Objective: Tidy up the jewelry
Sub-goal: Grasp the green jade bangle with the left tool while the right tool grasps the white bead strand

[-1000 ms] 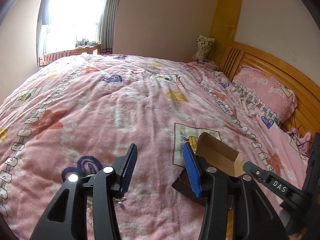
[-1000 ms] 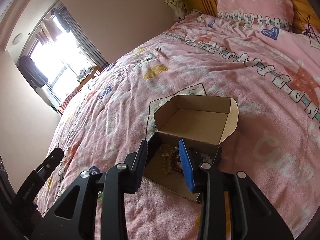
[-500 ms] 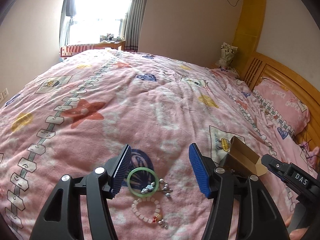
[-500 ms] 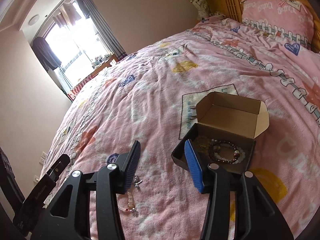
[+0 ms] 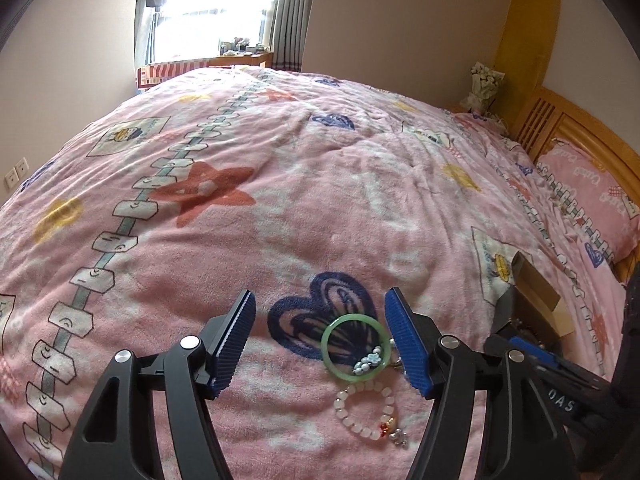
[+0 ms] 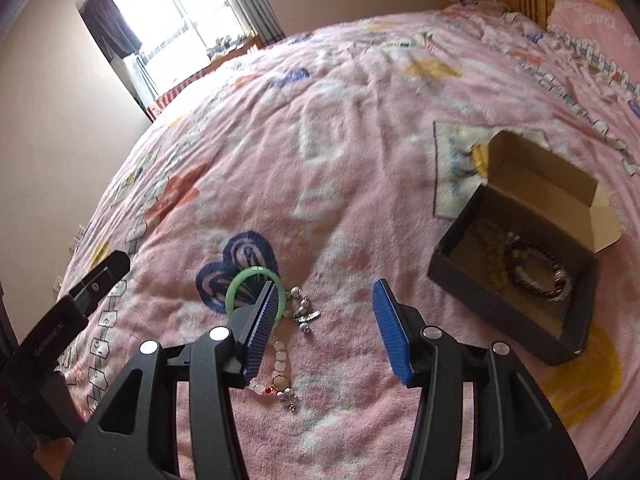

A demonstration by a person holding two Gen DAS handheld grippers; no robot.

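Observation:
A green bangle (image 5: 326,350) lies on the pink bedspread on a blue heart print. A small blue-white beaded piece (image 5: 370,361) rests on it, and a white bead bracelet (image 5: 340,408) lies just nearer. My left gripper (image 5: 322,338) hovers over them with its jaws opening; the bangle sits by the right finger, untouched. My right gripper (image 6: 326,334) is open and empty, its left finger hiding part of the bangle (image 6: 250,271) and of the white bracelet (image 6: 280,356). Silver charms (image 6: 304,314) lie beside them. The dark open box (image 6: 492,312) to the right holds a dark red bracelet (image 6: 536,276) and yellow beads.
The box (image 5: 532,292) shows at the right edge of the left wrist view, with the other gripper's body (image 5: 560,392) before it. A pink pillow (image 5: 588,196) and wooden headboard (image 5: 560,120) are far right. A window is beyond the bed's far end.
Both grippers swung left, away from the box, and came down over the loose jewelry on the heart print. Both pairs of jaws spread wider. The jewelry has not moved.

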